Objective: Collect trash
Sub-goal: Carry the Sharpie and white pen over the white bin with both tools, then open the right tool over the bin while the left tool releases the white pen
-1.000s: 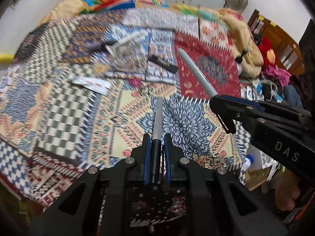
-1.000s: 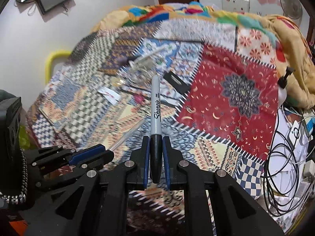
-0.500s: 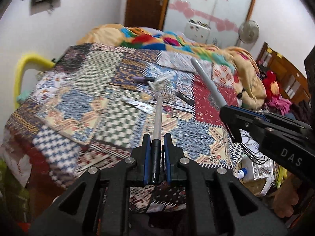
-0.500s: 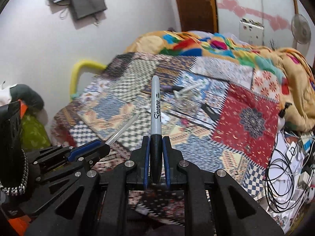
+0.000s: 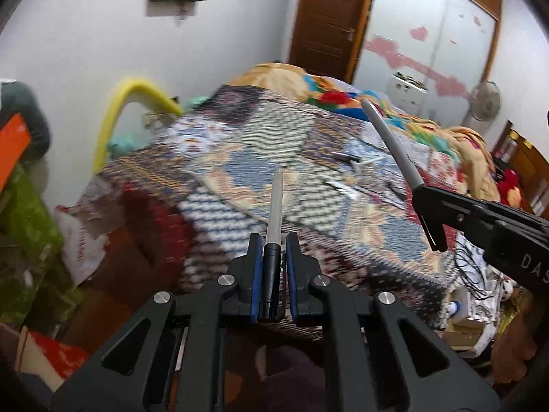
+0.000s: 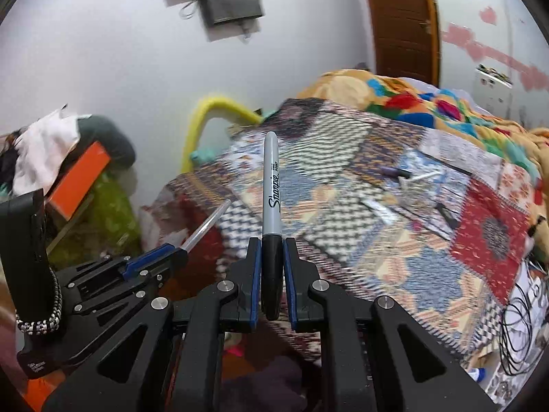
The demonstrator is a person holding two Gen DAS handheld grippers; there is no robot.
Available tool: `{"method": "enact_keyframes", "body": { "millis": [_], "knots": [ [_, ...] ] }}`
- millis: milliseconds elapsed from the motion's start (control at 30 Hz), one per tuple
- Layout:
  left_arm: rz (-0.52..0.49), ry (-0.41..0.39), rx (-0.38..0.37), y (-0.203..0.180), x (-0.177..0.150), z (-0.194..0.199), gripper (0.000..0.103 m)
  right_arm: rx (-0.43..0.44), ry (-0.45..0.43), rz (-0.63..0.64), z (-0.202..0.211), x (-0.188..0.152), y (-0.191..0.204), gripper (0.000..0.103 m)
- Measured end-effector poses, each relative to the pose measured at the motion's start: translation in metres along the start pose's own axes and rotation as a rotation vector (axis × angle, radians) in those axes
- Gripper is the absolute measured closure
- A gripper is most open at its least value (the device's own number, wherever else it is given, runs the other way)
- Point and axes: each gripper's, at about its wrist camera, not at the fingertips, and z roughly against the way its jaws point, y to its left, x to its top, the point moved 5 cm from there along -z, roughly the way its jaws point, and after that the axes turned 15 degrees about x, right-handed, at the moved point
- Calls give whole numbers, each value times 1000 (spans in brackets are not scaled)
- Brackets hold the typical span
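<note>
From the left wrist view, the left gripper had its fingers pinching a pen by its black end, the pale barrel sticking straight out ahead over the near corner of the bed. To the right of the bed's near edge, the right gripper reached in, and a grey marker rose from it at a slant above the quilt. More small litter lay on the quilt toward the far side of the bed; it was too blurred to name, though it looked like pens and wrappers. A yellow tube arched against the wall left of the bed, and a brown door stood behind the bed's head.

From the right wrist view, the right gripper had its fingers clamped on the black cap of the marker, whose grey body pointed up over the bed's near left corner. The left gripper showed left of the bed's corner, with the pen jutting from it toward the quilt. The litter lay in the middle of the bed. A tangle of black cables hung off the bed's right side.
</note>
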Motion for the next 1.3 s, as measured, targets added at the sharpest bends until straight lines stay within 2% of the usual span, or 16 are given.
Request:
{"method": "enact_keyframes", "body": {
  "millis": [267, 400, 600, 733, 867, 1033, 1167, 1300],
  "knots": [
    [116, 26, 110, 92, -27, 7, 91, 93, 98, 101, -50, -17, 70, 91],
    [177, 77, 158, 135, -50, -4, 91, 139, 168, 138, -81, -30, 99, 91],
    [209, 167, 211, 174, -85, -34, 91, 189, 290, 167, -130, -54, 130, 91],
    [247, 270, 243, 197, -115, -70, 91, 177, 360, 178, -166, -72, 135, 91],
    [307, 382, 233, 212, -147, -112, 91, 162, 462, 168, -210, -96, 132, 91],
    [315, 484, 248, 219, -181, -153, 91, 146, 569, 153, -258, -123, 123, 91],
    [310, 536, 270, 223, -197, -178, 91, 143, 648, 153, -290, -138, 119, 91],
    [337, 562, 259, 228, -198, -194, 91, 167, 692, 158, -312, -143, 121, 91]
  ]
}}
